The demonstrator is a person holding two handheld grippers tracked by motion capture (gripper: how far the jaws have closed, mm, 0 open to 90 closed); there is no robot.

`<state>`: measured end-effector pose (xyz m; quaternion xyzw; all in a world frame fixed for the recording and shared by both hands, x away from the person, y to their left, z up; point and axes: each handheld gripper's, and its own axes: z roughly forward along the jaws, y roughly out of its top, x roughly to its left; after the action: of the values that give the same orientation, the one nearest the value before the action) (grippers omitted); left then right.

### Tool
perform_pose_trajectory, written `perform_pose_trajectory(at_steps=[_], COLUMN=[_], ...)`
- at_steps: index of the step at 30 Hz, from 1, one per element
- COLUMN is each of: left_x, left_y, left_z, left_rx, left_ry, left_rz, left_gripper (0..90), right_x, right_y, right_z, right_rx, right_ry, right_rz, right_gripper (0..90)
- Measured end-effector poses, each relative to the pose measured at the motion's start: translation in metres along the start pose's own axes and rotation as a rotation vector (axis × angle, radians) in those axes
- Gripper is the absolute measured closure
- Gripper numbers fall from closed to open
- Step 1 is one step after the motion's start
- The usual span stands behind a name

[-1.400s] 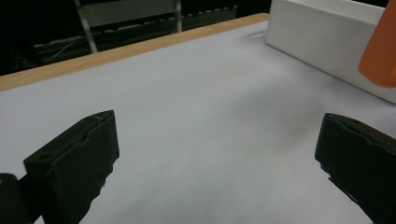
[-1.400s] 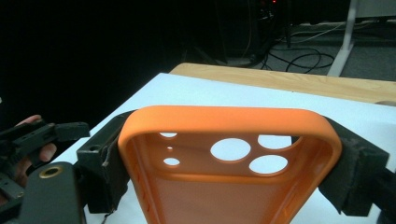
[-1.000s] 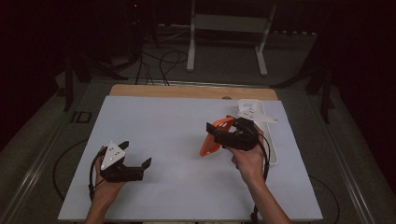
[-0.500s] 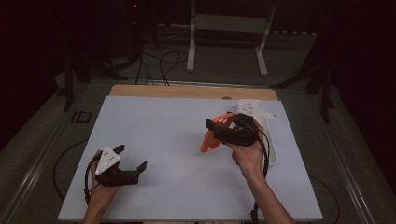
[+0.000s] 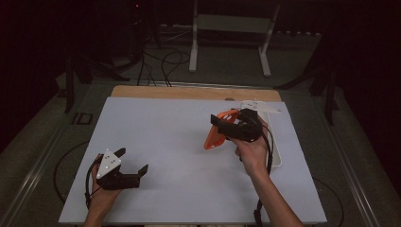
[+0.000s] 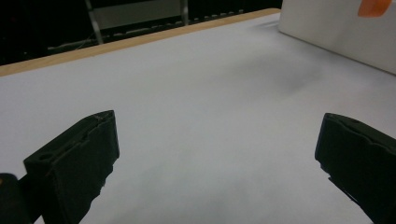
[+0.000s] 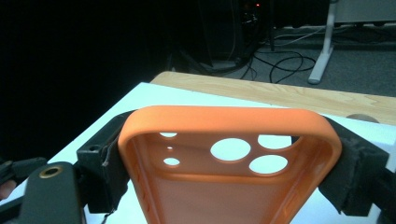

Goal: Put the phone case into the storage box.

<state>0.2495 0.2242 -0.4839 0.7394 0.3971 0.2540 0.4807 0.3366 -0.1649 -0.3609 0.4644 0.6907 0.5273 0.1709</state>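
Note:
An orange phone case (image 5: pixel 213 139) is held above the white table top (image 5: pixel 179 142), right of the middle, with my right gripper (image 5: pixel 221 126) shut on its two long sides. In the right gripper view the case (image 7: pixel 224 119) shows its hollow inside and camera holes, and a black pad (image 7: pixel 105 163) presses on each side. My left gripper (image 5: pixel 133 160) is low over the table's front left, open, with nothing between its jaws. The left gripper view has it (image 6: pixel 215 154) spread wide over bare table.
A white tray (image 5: pixel 276 158) lies along the table's right side, partly behind my right hand; its wall (image 6: pixel 336 28) rises at the top right of the left gripper view. A wooden strip (image 5: pixel 189 92) borders the far edge. Stand legs and cables lie on the floor beyond.
My left gripper has drifted slightly toward the table's near left corner. The right gripper and the orange case have kept still.

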Motion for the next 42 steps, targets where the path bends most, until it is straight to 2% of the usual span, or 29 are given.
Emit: perform_pose_trajectory(at_steps=[13, 26, 32, 42], left_x=[0.001, 0.0, 0.001, 0.0], left_y=[-0.002, -0.002, -0.002, -0.002], left_z=[-0.002, -0.002, -0.003, -0.003], left_rx=[0.005, 0.004, 0.001, 0.002], left_ry=[0.005, 0.006, 0.008, 0.008], left_rz=[0.001, 0.002, 0.0, 0.0], left_gripper=[0.5, 0.5, 0.4, 0.5], right_x=[-0.011, -0.017, -0.02, -0.025], right_y=[0.01, 0.018, 0.023, 0.029], right_z=[0.01, 0.021, 0.026, 0.032], right_rx=[0.007, 0.01, 0.005, -0.005], right_ry=[-0.067, -0.094, -0.105, -0.124], right_rz=[-0.014, -0.012, -0.031, -0.036], right_gripper=[16.4, 16.3, 16.3, 16.3])
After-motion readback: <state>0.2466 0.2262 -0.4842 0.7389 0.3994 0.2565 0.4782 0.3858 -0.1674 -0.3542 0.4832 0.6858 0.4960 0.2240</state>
